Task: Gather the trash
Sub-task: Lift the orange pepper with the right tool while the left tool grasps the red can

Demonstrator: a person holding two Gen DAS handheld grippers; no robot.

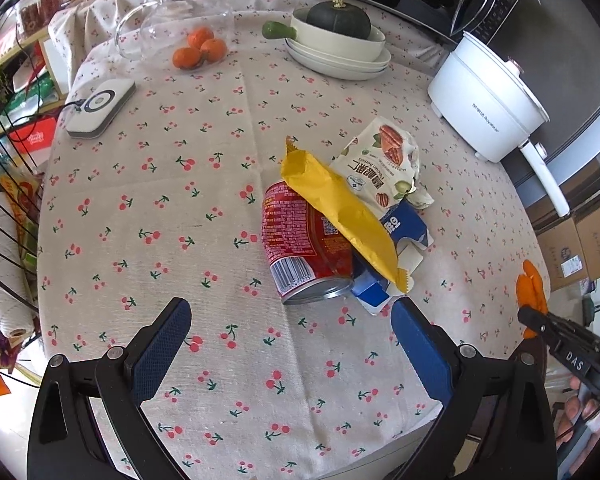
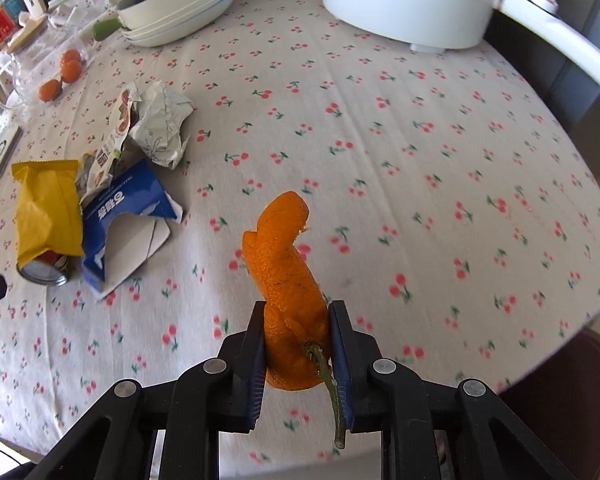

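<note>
My right gripper (image 2: 297,308) is shut on an orange peel (image 2: 286,264) with a green stem, held above the cherry-print tablecloth (image 2: 380,128). The same peel (image 1: 531,292) shows at the right edge of the left wrist view, in the right gripper (image 1: 526,312). A heap of trash lies mid-table: a red can (image 1: 296,244) on its side, a yellow wrapper (image 1: 340,208) over it, a blue carton (image 1: 404,228) and a crumpled nut bag (image 1: 384,160). My left gripper (image 1: 290,312) stands open just short of the can, nothing between its fingers.
A white electric pot (image 1: 488,100) stands at the right rear. Stacked white dishes with a green squash (image 1: 340,40), three tangerines (image 1: 198,50), a glass jar (image 1: 176,16) and a white charger (image 1: 100,106) line the back. A wire rack (image 1: 4,200) stands off the left edge.
</note>
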